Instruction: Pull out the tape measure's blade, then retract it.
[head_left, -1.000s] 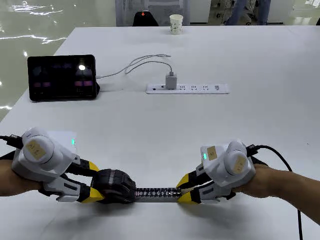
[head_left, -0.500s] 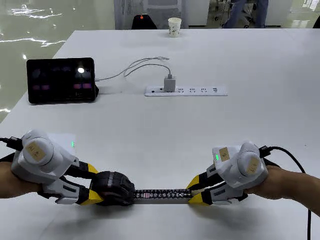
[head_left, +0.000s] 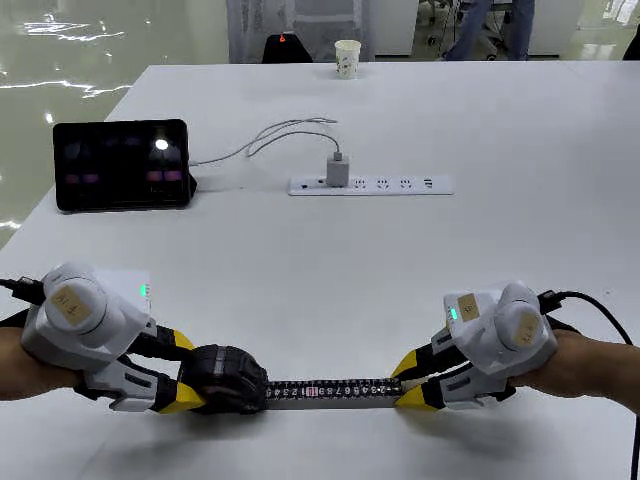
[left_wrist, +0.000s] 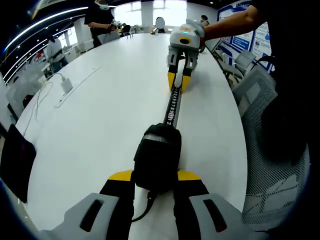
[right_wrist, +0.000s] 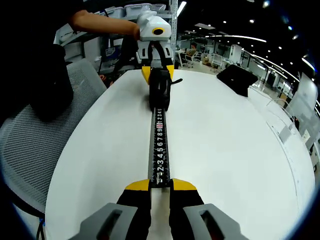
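Yellow jaw tips hide the very end of the blade (head_left: 330, 390). The right gripper (head_left: 405, 381) is pinched narrow on it, so its hook cannot be made out in the head view or between the jaws in the right gripper view (right_wrist: 160, 185). From the head view the printed numbers are too small to read, but in the right gripper view they run up along the blade (right_wrist: 159, 150) toward the case.

Both hands are cut off at the picture's edges. The left hand (head_left: 25, 365) comes in low from the side, and the right hand (head_left: 590, 365) does the same opposite, each wrapped round its gripper close above the white table (head_left: 320, 260).

The left gripper (head_left: 188, 368) clamps the black tape measure (head_left: 225, 378) by its sides. In the left gripper view the case (left_wrist: 157, 156) sits between the jaws (left_wrist: 155, 176), with a thin dark loop hanging from its back end. The two grippers face each other, well apart, with the blade stretched flat on the tabletop between them.

Farther back stand a dark tablet (head_left: 122, 164) and a white power strip (head_left: 370, 185) with a charger (head_left: 338, 170) plugged in. A cable (head_left: 270, 135) runs from the charger to the tablet. At the far edge stands a paper cup (head_left: 347, 55), upright; I cannot see inside it.
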